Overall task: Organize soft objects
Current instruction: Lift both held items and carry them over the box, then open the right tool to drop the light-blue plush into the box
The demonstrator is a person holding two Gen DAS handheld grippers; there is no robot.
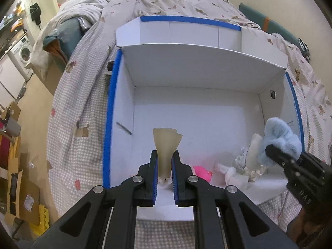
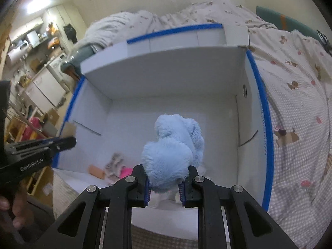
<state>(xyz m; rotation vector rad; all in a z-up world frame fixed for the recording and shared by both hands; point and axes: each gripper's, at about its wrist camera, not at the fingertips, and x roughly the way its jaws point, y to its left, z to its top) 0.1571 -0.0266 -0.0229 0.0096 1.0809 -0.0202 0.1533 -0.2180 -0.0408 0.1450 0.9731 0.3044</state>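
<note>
Evidently both fingers were clenched: left gripper (image 1: 165,164) holding a beige cloth (image 1: 166,145), right gripper (image 2: 164,183) a blue plush (image 2: 174,145), each directly above the white box (image 1: 207,122), perhaps the right nearer its pile.

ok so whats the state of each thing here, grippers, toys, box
left gripper: shut on the beige soft piece
right gripper: shut on the blue plush, held above the box
white box: open, flap raised
pink toy: lying on the box floor
white soft items: piled in the box corner

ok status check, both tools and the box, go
Left tool shut on beige soft piece. Right tool shut on blue plush. Both over white box; pink toy inside, nothing blocking.
</note>
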